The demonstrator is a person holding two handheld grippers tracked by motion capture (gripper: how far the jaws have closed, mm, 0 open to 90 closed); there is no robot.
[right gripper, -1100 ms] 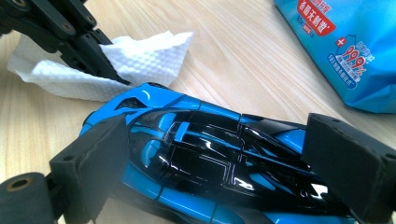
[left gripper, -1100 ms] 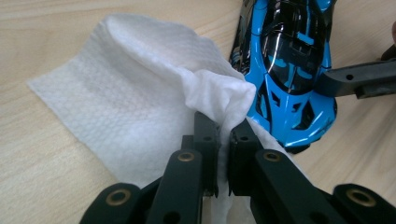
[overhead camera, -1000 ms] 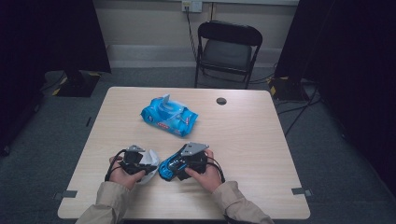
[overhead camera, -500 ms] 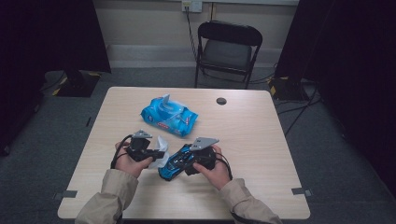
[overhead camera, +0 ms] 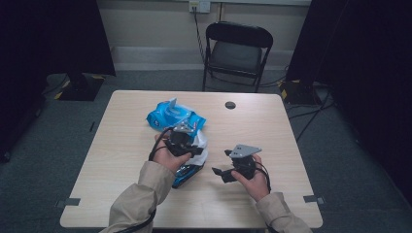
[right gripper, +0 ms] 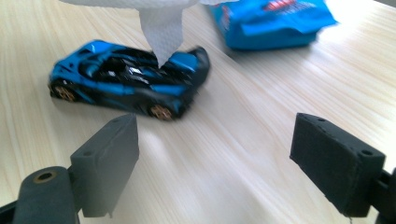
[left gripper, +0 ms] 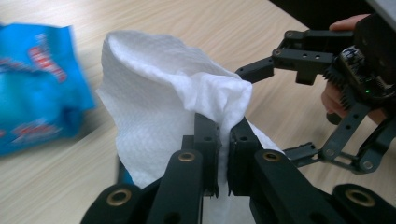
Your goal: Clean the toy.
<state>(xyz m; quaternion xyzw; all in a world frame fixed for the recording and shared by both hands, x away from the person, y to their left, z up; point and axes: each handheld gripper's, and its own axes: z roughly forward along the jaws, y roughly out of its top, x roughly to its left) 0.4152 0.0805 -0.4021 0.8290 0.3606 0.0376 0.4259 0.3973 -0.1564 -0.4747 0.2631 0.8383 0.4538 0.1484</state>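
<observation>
The left tongs (left gripper: 223,154) are pinched tight on a white wipe (left gripper: 163,107), and since a second ago they have carried it up from the near edge of the counter (overhead camera: 121,194) toward the blue pack of wipes (overhead camera: 167,116) at 12 o'clock. The right tongs (right gripper: 231,172) have let go of the blue toy car (right gripper: 128,88): their jaws stand wide with nothing between them, having closed slightly from full width. In the high view they have swung away to 3 o'clock of the car (overhead camera: 187,172), which now lies loose on the counter under the left hand (overhead camera: 167,155).

It looks as if one wiping pass is over and the car has been put down.

The wipe drapes over the car's top, hiding part of it. In the high view the left forearm covers most of the car. The pack is blurred, its print unreadable.
</observation>
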